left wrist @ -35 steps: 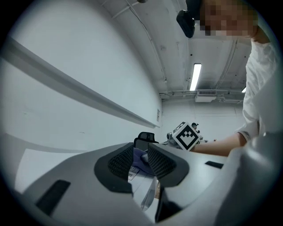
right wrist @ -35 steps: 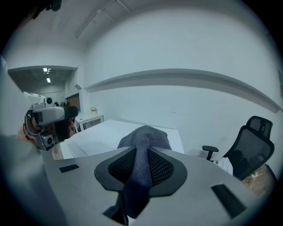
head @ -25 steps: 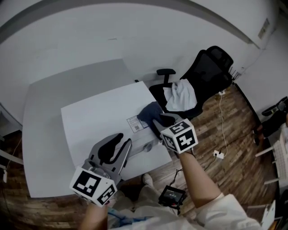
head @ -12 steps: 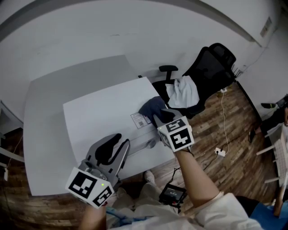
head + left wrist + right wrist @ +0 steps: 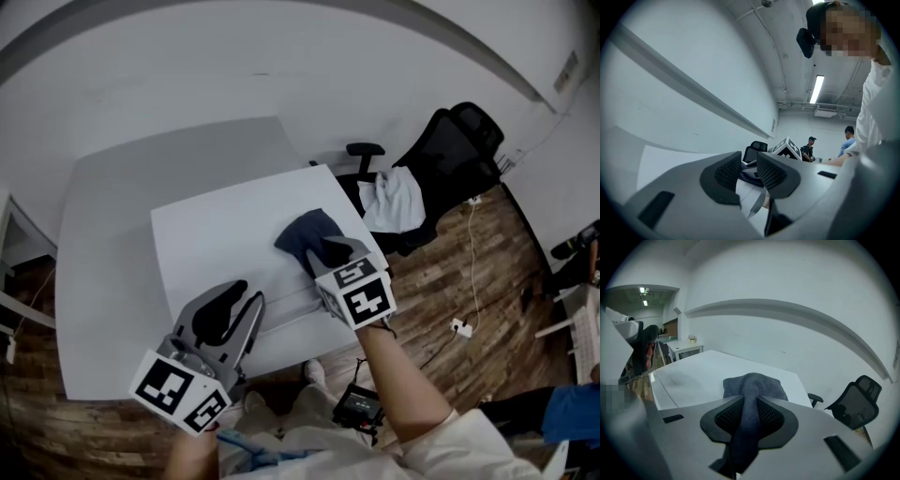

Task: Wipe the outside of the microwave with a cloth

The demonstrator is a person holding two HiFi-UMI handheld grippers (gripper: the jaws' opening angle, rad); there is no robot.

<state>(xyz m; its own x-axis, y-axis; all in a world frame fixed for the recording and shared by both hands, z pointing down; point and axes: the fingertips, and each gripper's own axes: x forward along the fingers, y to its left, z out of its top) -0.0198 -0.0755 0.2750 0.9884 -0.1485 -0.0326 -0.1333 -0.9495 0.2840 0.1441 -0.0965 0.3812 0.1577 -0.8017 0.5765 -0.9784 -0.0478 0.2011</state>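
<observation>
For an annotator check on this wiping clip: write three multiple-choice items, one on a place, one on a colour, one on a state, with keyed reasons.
1. The dark cloth lies: A) on the microwave; B) on the floor; C) on the grey table.
2. The fabric draped on the office chair is: A) red; B) white; C) green.
3. The left gripper is: A) shut on the cloth; B) open, empty; C) shut on a cable.
Key: 1 A, it rests on the white top; 2 B, white against black; 3 B, jaws apart, nothing between.
</observation>
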